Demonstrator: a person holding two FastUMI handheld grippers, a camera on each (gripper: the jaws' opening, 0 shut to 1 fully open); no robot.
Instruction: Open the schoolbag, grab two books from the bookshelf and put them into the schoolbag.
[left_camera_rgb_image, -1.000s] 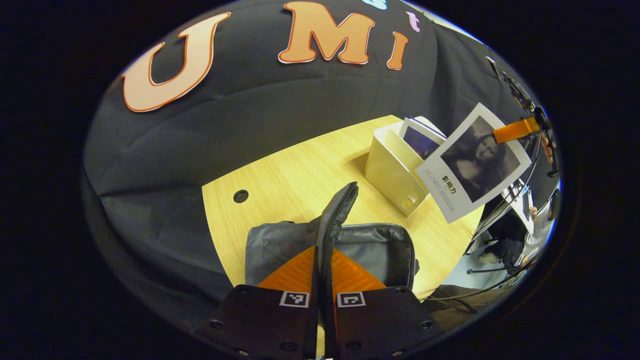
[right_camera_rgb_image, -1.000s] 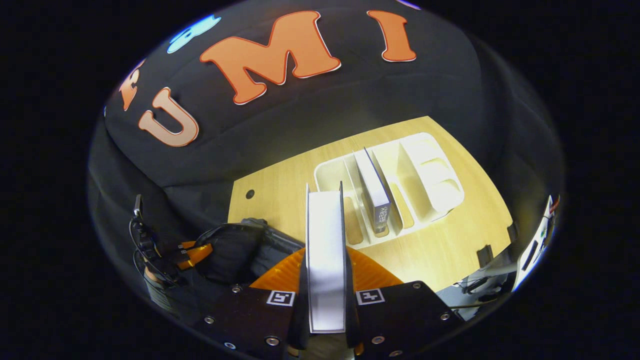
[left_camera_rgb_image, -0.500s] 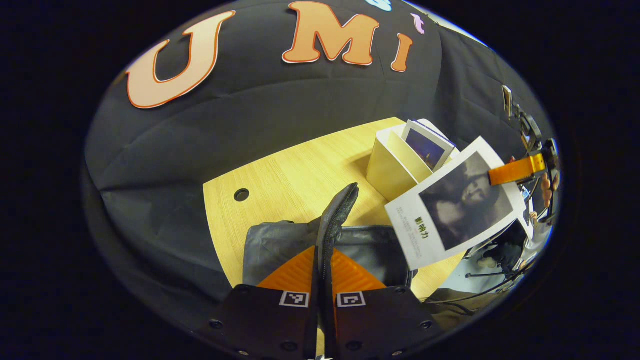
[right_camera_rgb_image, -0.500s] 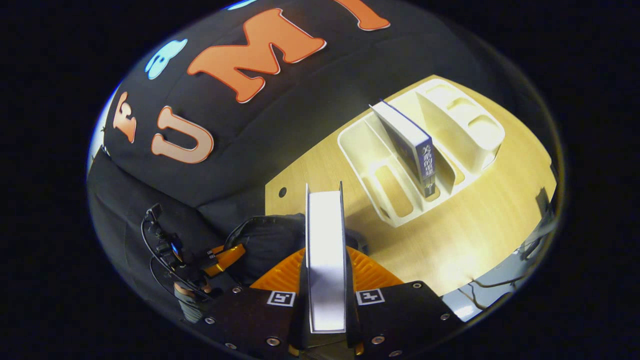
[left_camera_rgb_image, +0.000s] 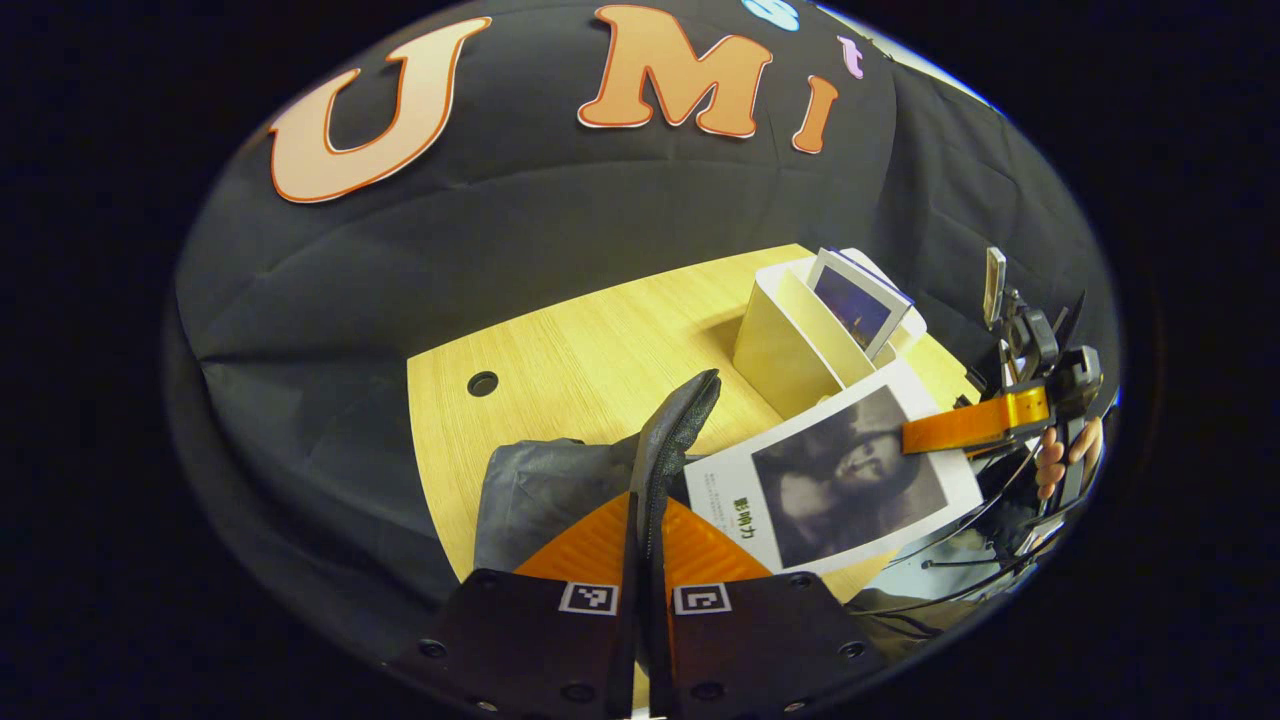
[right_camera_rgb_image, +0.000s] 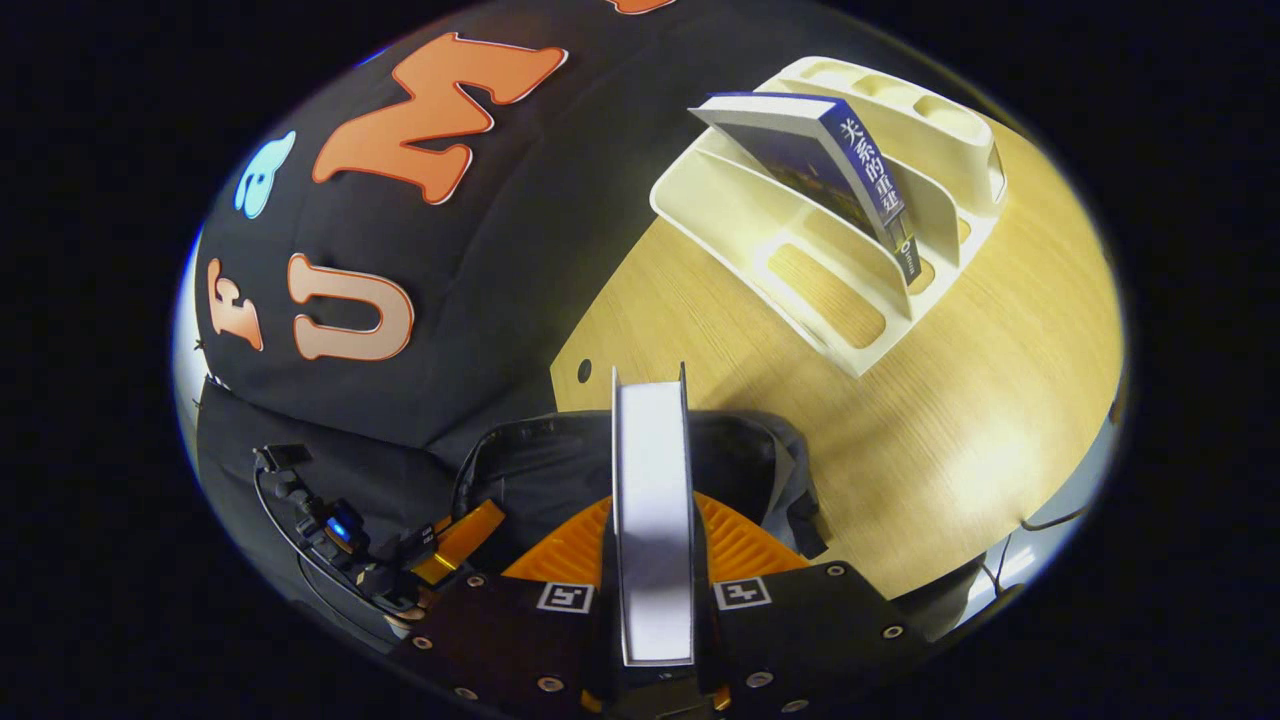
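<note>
The dark grey fabric schoolbag (left_camera_rgb_image: 530, 490) lay on the pale wooden bench (left_camera_rgb_image: 560, 360) with its mouth open, and the left hand-held gripper (left_camera_rgb_image: 645, 520) was closed tight on a dark textured flap or strap of the bag (left_camera_rgb_image: 672, 430), holding it up. The right hand-held gripper (right_camera_rgb_image: 652, 500) clamped the first book, a white-covered paperback with a dark portrait picture (left_camera_rgb_image: 835, 485), its white page edge (right_camera_rgb_image: 652, 510) standing upright between the fingers. In the left gripper view that book hung tilted, just over the bag's open side, with a hand (left_camera_rgb_image: 1065, 460) behind it. The book seemed not yet inside, though how low it sat against the opening could not be told. Farther off, the cream plastic bookshelf with slotted dividers (right_camera_rgb_image: 800, 260) stood on the bench, well apart from the bag, and a second book with a dark blue spine (right_camera_rgb_image: 850, 160) leaned in one of its compartments. By this reading the opening was done, the first book was about to go in, and the second was left to fetch.
</note>
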